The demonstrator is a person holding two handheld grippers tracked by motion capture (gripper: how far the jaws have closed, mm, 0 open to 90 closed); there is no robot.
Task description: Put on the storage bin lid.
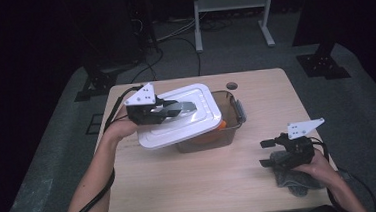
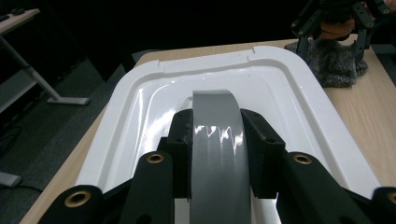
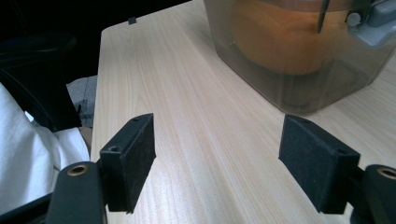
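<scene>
A white rectangular lid (image 1: 179,117) with a grey handle (image 2: 215,140) hangs tilted over the left half of a clear brownish box (image 1: 230,128). My left gripper (image 1: 169,111) is shut on the grey handle, its pads (image 2: 184,149) pressing both sides of it. Something orange (image 3: 280,39) lies inside the box (image 3: 299,70). My right gripper (image 1: 267,153) rests open at the table's right front, above a grey cloth (image 1: 294,179), with nothing between its pads (image 3: 133,158). In the left gripper view the right gripper (image 2: 334,28) and the grey cloth (image 2: 334,65) lie beyond the lid (image 2: 140,102).
The box has a grey latch (image 1: 239,111) on its right end. A round cable hole (image 1: 231,86) sits in the wooden table (image 1: 191,186) near its far edge. A white frame (image 1: 229,8) and dark stands are on the floor behind.
</scene>
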